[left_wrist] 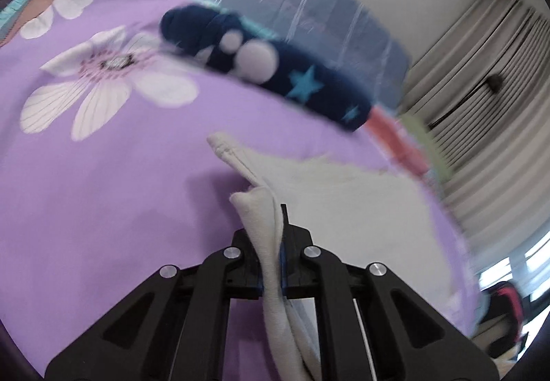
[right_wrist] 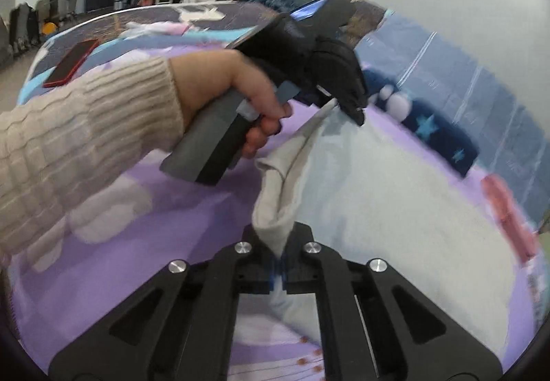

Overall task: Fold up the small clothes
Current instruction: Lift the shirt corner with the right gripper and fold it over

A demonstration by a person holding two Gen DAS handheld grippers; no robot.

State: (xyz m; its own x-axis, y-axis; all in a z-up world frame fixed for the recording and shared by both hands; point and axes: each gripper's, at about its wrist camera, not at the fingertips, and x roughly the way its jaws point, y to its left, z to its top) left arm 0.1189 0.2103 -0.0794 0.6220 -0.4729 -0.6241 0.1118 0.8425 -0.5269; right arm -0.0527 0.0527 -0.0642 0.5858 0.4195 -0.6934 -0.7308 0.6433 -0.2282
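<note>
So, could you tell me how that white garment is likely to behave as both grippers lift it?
The white garment is probably floppy: it sags between the left gripper and right gripper. It is likely light, draping in soft folds over the purple floral bedsheet.

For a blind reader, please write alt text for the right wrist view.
The right tool is shut on a white garment, lifting one edge above a purple sheet. The left tool, held in a hand, grips another edge; a navy garment lies behind.
</note>
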